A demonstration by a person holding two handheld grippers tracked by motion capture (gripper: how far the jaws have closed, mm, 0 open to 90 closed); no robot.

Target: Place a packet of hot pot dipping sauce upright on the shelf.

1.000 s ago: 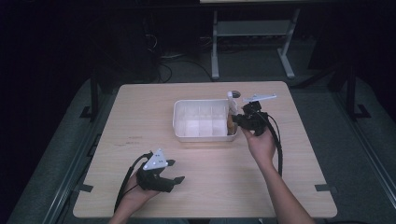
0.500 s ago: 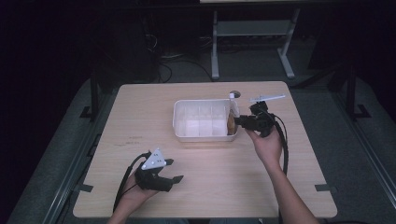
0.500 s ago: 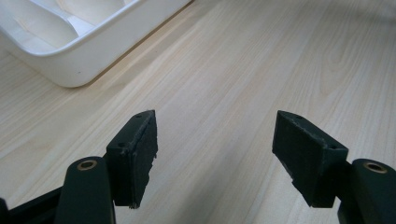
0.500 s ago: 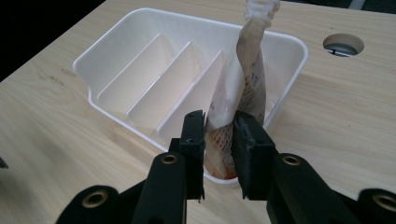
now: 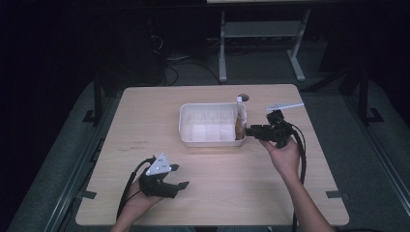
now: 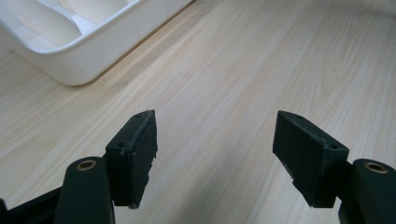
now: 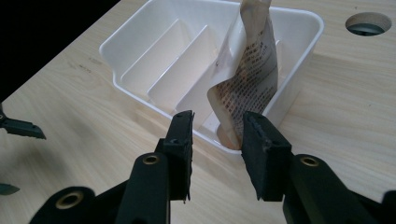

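Watching a drop-off wrap up, reading left to right across the table:

Left gripper (image 5: pixel 176 177): parked low at about 7 o'clock on the table (image 5: pixel 145 121), jaws spread wide with bare wood between them, holding nothing, and looking idle.

Tray (image 5: pixel 186 126): white divided tray near table centre, a touch toward 1 o'clock; its left compartments look empty.

Packet (image 5: pixel 240 123): printed, crinkled sachet standing on end in the tray's compartment at the 3 o'clock end, leaning against the end wall, top poking above the rim.

Right gripper (image 5: pixel 249 130): just outside the tray at 3 o'clock, pointing toward 9 o'clock; its jaws have just been opening, and in the right gripper view the pads (image 7: pixel 183 135) stand apart just short of the tray wall, nothing between them, packet let go.

Step in hand: release, by my reading; the packet is delivered and standing on its own.

Next move: back the right gripper straight out toward 3 o'clock, jaws kept apart, clear of the rim, since a nudge could topple that leaning packet.
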